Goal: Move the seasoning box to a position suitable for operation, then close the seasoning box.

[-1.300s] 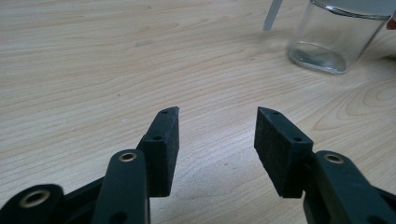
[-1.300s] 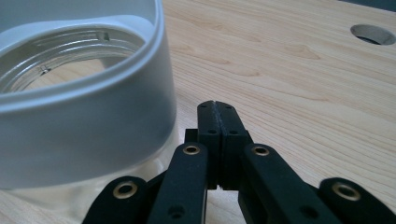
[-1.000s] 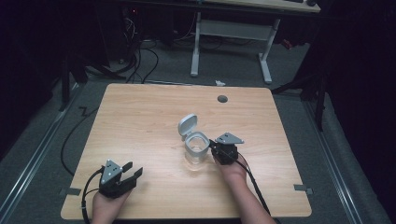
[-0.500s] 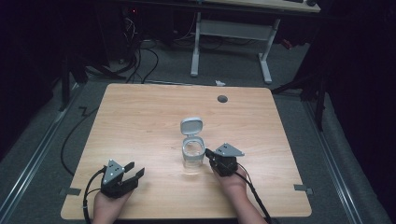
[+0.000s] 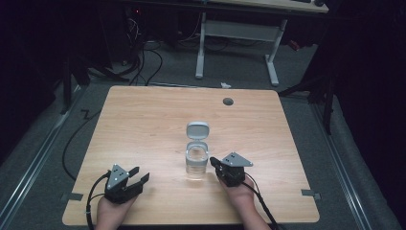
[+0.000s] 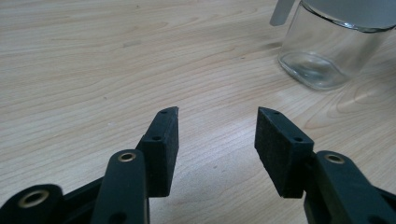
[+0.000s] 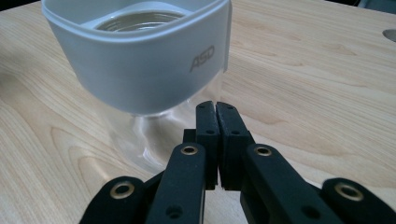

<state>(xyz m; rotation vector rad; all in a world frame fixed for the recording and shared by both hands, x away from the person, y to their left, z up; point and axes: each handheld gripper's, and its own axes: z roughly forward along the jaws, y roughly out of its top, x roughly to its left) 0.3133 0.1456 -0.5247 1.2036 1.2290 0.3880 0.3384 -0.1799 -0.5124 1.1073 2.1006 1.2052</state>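
Closest to us, both hands come in from the bottom edge of the wooden surface (image 5: pixel 143 120). Our left tool (image 5: pixel 138 176) sits near the front left corner with its jaws spread apart and nothing between them; in the left gripper view there's just bare wood grain in the gap between the two black pads (image 6: pixel 163 140). The trailing cable (image 5: pixel 91 201) loops off the back of it toward the front edge.

Our right tool (image 5: pixel 214 164) is near the front middle, jaws pressed flat together with nothing in them, which the right gripper view (image 7: pixel 215 112) makes pretty obvious. Its tips are just beside the glass jar (image 5: pixel 196 163), on the jar's right; we can't tell whether they actually touch it.

The jar stands upright around the middle of the surface, a bit toward the front. It's clear glass with a light grey plastic collar (image 7: pixel 140 65) around the top, lettering "ASD" on its side, and a flip lid (image 5: pixel 197 130) hinged open and standing up behind the mouth. The jar (image 6: pixel 331 51) looks empty.

Farther back there's a round cable hole (image 5: pixel 228 101) near the far edge. Beyond that, grey carpet, some black cables (image 5: pixel 148 62) and the white legs of another desk (image 5: pixel 239 28).
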